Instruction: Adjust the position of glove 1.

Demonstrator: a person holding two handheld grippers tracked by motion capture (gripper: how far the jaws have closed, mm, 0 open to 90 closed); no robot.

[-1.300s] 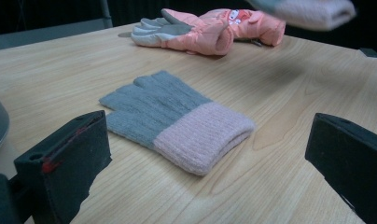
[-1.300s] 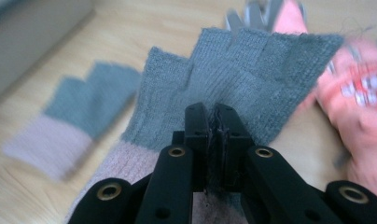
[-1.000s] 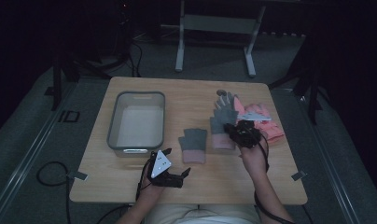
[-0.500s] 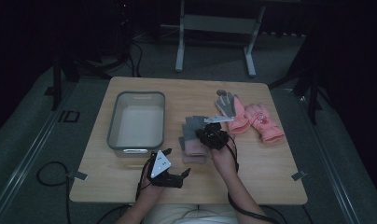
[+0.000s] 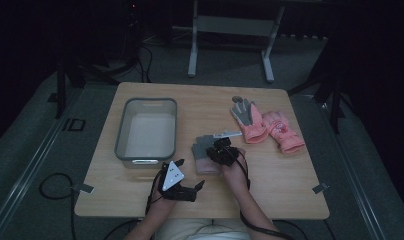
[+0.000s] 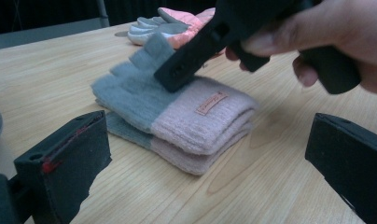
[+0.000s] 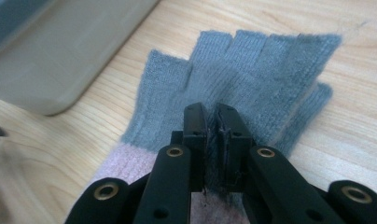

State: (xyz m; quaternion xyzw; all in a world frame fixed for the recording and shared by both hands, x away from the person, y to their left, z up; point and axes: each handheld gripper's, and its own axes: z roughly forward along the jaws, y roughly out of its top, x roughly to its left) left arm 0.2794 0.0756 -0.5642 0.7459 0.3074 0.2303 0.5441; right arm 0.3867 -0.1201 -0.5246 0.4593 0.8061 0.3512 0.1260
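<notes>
Moved since the earlier frames: our right gripper (image 5: 221,150) has come across from the pink gloves (image 5: 267,125) at the far right of the table (image 5: 290,185) to the grey-and-pink fingerless gloves (image 5: 205,155) near the middle, and has sunk onto them. Our left gripper (image 5: 182,189) has kept its place at the near edge.

Item 1, fingerless gloves: a stacked pair, grey finger ends pointing away from us, pink cuffs toward us, lying flat on the table just to the right of the grey bin (image 5: 146,131).

Item 2, right gripper: its jaws are drawn nearly together over the grey palm of the top glove (image 7: 252,74); in the right gripper view they seem to pinch a little fold of knit, though we cannot be certain of the grip.

Item 3, left gripper: jaws released and wide, aimed at the cuff end (image 6: 210,116), holding nothing.

Item 4, bin: nothing inside it that we can see.

Progress, as we judge it: early. No glove has reached the bin; the fingerless pair is only now being taken up, and the pink gloves are untouched. Lifting, carrying and dropping all remain.
</notes>
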